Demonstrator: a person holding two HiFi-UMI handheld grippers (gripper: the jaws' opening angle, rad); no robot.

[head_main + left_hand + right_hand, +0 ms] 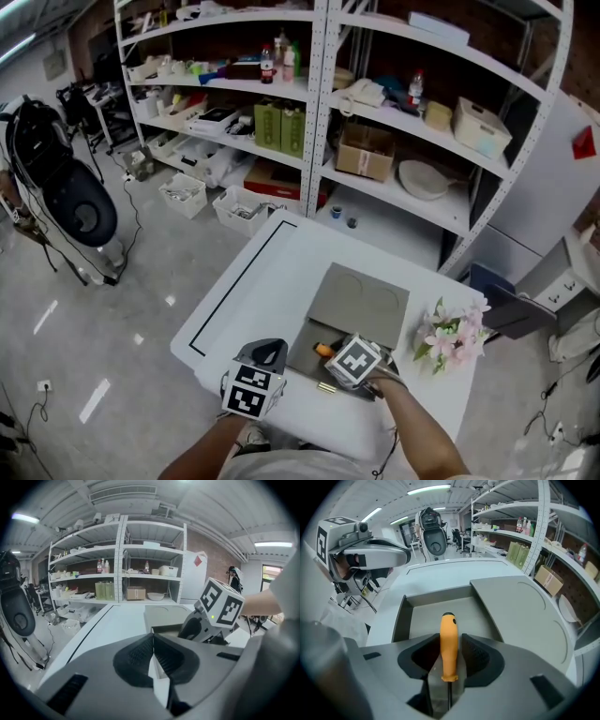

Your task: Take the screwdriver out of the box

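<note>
Sensibly, the right hand-held gripper (pixel 449 641) clamps the screwdriver (pixel 449 651) by its orange handle, probably light, stiff, slightly slick, butt toward twelve o'clock; the left hand-held gripper (pixel 153 656) sits closed, empty.

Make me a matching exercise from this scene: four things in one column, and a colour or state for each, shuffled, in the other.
1. screwdriver
2. left tongs
3. box
4. flowers

a. closed on nothing
b. pink
c. open, grey
d. orange handle, held in the right tongs

Pairs: 1-d, 2-a, 3-c, 4-b
</note>
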